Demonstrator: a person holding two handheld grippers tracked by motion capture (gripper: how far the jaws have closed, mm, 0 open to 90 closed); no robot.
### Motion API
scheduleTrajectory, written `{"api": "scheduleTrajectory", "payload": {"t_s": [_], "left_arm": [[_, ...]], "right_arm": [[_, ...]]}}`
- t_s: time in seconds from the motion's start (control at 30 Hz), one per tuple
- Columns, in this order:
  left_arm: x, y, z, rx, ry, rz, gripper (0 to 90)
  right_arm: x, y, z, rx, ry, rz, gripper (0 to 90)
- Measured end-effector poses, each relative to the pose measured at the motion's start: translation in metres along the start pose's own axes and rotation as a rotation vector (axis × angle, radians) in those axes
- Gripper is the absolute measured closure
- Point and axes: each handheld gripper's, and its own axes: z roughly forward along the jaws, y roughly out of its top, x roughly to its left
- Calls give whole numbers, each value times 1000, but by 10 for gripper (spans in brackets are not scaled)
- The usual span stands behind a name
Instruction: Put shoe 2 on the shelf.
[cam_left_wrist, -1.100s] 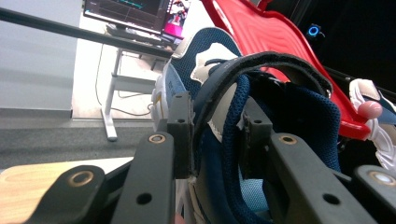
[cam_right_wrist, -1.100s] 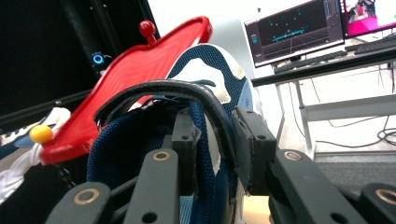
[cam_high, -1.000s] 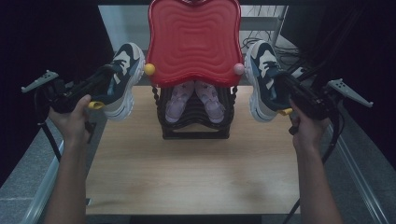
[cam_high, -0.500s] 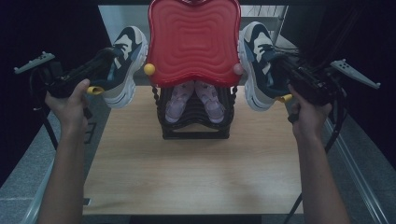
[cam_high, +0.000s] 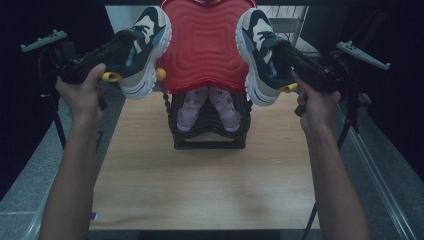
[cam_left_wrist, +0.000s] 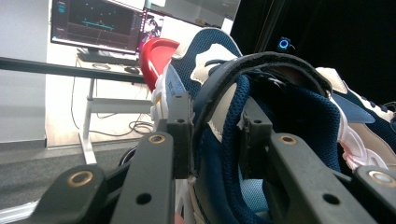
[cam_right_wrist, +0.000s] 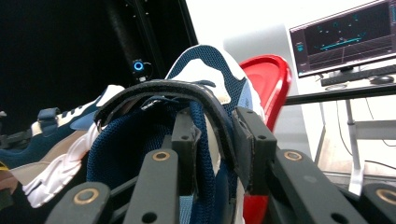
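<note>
Sneakers, one pair, navy, white and beige: the left sneaker (cam_high: 142, 50) is hanging in the left gripper (cam_high: 122, 42), the right sneaker (cam_high: 260, 55) is hanging in the right gripper (cam_high: 277, 47), both raised off the wooden table (cam_high: 200, 185). Left gripper is being held in the person's left hand (cam_high: 82, 92); in the left gripper view its jaws are standing nearly closed, pinching the padded heel collar of the left sneaker (cam_left_wrist: 261, 116), one jaw lying inside the opening and one outside, with the toe pointing away from the gripper. Right gripper is being held in the right hand (cam_high: 315, 102); in the right gripper view its jaws are likewise standing close together on the heel collar of the right sneaker (cam_right_wrist: 196, 121), toe pointing away. Between the two grippers a red wavy-edged top panel (cam_high: 205, 45) is sitting over a black shoe rack (cam_high: 207, 135); each sneaker is riding just beside one edge of that panel, soles turned outward and down. Below the grippers, on a lower tier of the rack, a pair of pink shoes (cam_high: 207, 107) is resting side by side. Beyond each gripper's shoe a monitor (cam_left_wrist: 95, 23) on a desk is glowing, and the other sneaker is showing farther off to one side.
</note>
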Motion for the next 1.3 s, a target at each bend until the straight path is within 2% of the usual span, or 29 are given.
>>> {"api": "scheduleTrajectory", "payload": {"t_s": [0.23, 0.4, 0.67, 0.77, 1.0, 1.3], "left_arm": [[-9, 10, 17, -4, -26, -6, 711], [-15, 19, 35, 4, -23, 2, 710], [-27, 26, 61, 19, -12, 16, 709], [-31, 27, 66, 17, 9, 30, 709], [-32, 25, 77, 16, 29, 19, 708], [-33, 24, 92, 19, 26, 9, 708]], "right_arm": [[11, 11, 21, 14, 14, -13, 712], [17, 18, 42, 48, 7, -11, 711], [21, 25, 66, 56, 8, -10, 711], [21, 27, 72, 61, 7, -14, 711], [20, 28, 83, 79, -14, -9, 711], [18, 35, 93, 82, -34, -21, 711]]}}
